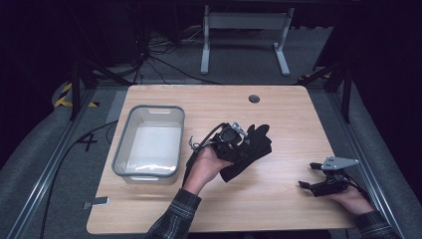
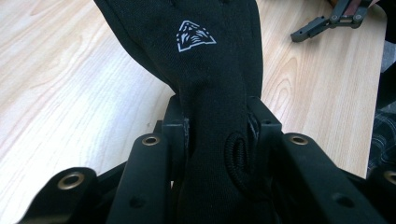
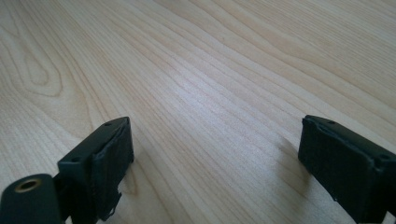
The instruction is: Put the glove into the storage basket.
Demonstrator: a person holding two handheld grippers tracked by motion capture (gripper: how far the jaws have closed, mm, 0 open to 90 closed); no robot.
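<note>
Holding the black glove (image 1: 249, 147) by its cuff is the step I am in, and I judge the likely goal is the grey bin (image 1: 122, 149) on the left side of the table (image 1: 278, 104), since it stands open with nothing visible inside. My left gripper (image 1: 238, 135) sits near the middle of the table, its jaws clamped on the narrow cuff end; in the left gripper view the fabric is pinched between both pads, with the small cord loop (image 2: 237, 156) just inside the grip and the white triangle logo (image 2: 195, 35) farther out on the back of the glove (image 2: 205, 56). The glove's fingers spread away toward the far right and still rest on the wood.

To do this well, I keep the squeeze firm, because knit fabric is slack and can creep out of a shallow bite. I would lift straight up first so the hanging fingers clear the table, then carry left and let go only once the whole glove hangs over the bin's rim, low enough that it does not drape across the wall.

My right gripper (image 1: 319, 180) rests near the right edge, jaws wide apart over bare wood, holding nothing. It is well apart from the glove, so I leave it parked out of the path.
</note>
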